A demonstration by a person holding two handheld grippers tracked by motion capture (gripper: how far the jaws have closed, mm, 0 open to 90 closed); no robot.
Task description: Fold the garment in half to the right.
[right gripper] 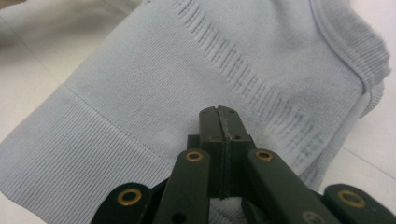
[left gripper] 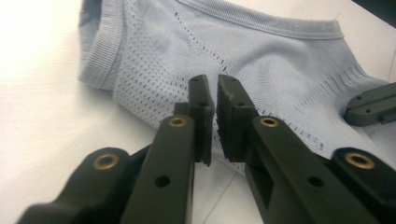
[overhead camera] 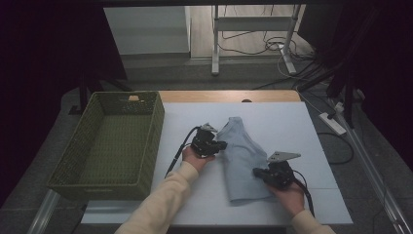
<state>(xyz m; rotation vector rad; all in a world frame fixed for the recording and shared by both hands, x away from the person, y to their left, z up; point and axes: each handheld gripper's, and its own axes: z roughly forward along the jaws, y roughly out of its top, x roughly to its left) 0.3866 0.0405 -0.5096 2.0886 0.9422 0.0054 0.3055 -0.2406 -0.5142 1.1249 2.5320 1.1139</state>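
Light-blue knit garment lies flat on the white sheet covering my bench, roughly centre, long axis running away from me. Ribbed hem end is nearest me, narrower end points to the far edge.

Left tongs sit at the garment's left edge, about midway up. In the left gripper view the left tongs show a narrow slit between the pads. Nothing is pinched in that slit; mesh-knit fabric and the ribbed edge band lie past the tips, not between them. So: barely apart, holding nothing. My left hand wraps the body from below, cream sleeve coming in from the bottom of the high view.

Right tongs are at the garment's right edge, near the hem end. In the right gripper view the right tongs have pads pressed flush together, no gap visible. Tips rest over the plain knit just beside the ribbed diagonal stripe. Can't tell whether a fold of fabric is caught between the pads. Right hand holds the body from the near side.

Green woven basket stands on the left end of the bench, just beside the sheet, apart from the garment.
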